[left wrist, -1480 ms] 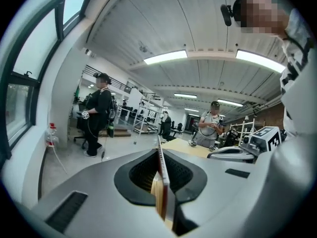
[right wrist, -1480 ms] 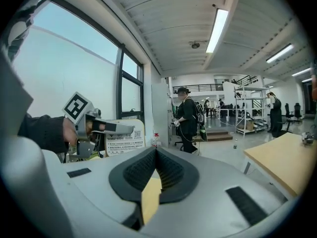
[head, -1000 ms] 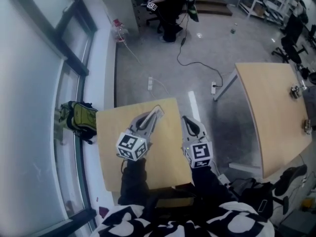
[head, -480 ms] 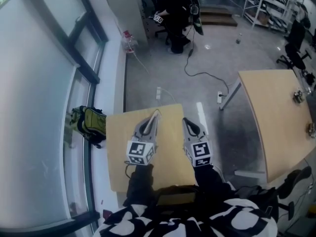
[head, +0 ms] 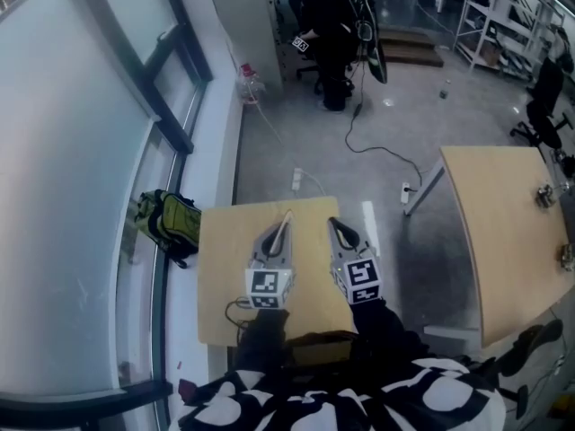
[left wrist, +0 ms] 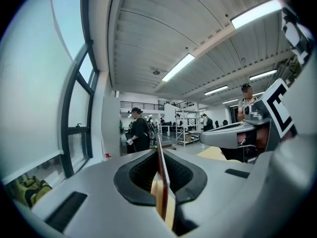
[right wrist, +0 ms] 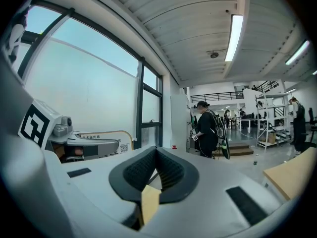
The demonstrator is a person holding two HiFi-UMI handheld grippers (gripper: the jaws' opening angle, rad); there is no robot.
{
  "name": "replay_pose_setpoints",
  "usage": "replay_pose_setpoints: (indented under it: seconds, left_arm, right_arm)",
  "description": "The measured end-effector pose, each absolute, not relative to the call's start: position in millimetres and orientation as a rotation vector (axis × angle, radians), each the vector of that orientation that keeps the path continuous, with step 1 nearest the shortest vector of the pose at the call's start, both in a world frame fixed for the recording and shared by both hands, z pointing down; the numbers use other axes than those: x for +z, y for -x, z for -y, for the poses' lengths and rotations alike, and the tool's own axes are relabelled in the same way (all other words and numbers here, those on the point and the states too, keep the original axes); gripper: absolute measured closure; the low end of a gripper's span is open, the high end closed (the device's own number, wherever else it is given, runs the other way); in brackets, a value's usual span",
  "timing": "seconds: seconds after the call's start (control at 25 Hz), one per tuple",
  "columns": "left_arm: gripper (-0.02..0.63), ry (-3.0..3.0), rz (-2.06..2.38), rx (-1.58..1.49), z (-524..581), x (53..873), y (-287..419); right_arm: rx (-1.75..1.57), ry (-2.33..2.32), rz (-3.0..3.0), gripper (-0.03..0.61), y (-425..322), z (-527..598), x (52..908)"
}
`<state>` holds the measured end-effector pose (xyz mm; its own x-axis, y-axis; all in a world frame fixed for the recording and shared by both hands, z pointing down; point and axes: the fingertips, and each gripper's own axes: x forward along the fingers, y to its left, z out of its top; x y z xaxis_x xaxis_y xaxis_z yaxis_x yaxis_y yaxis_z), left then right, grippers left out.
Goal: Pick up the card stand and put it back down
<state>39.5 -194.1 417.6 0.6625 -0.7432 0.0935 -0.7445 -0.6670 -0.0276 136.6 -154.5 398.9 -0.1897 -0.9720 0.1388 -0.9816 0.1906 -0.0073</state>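
No card stand shows in any view. Over a small wooden table (head: 220,268), my left gripper (head: 287,215) and right gripper (head: 331,222) lie side by side, both pointing away from me. In the left gripper view the left gripper (left wrist: 159,155) has its pads pressed together; a thin reddish-brown edge runs down the seam, and I cannot tell what it is. In the right gripper view the right gripper (right wrist: 156,150) is shut, with nothing between its pads. The tan table shows through the gap under both pairs of pads.
A green backpack (head: 171,223) lies on the floor by the window at the left. A second wooden table (head: 503,232) stands to the right. A person in black (head: 337,16) stands far ahead, with a cable (head: 377,146) on the floor between.
The left gripper has turned from slanting right to pointing straight ahead, parallel to the right one. The head view has tilted up, so the table sits lower in it.
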Motion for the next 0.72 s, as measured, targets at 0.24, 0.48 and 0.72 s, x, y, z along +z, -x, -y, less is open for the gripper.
replay_pose_setpoints:
  seconds: [0.24,0.48,0.72]
  left_arm:
    - [0.595,-2.853,1.321,0.144,188.5,412.8,-31.5]
    - [0.595,-2.84,1.29,0.129,184.7,411.7,-33.1]
    - [0.595,-2.834,1.309,0.115,182.1,405.8,-31.0]
  right_arm:
    - [0.139,-1.898,2.364,0.566,-126.6,161.7,403.8]
    - [0.139,-1.864,2.399,0.566,-116.4,160.3,398.4]
    - [0.137,-1.841,2.401,0.566,-113.9,156.5,400.4]
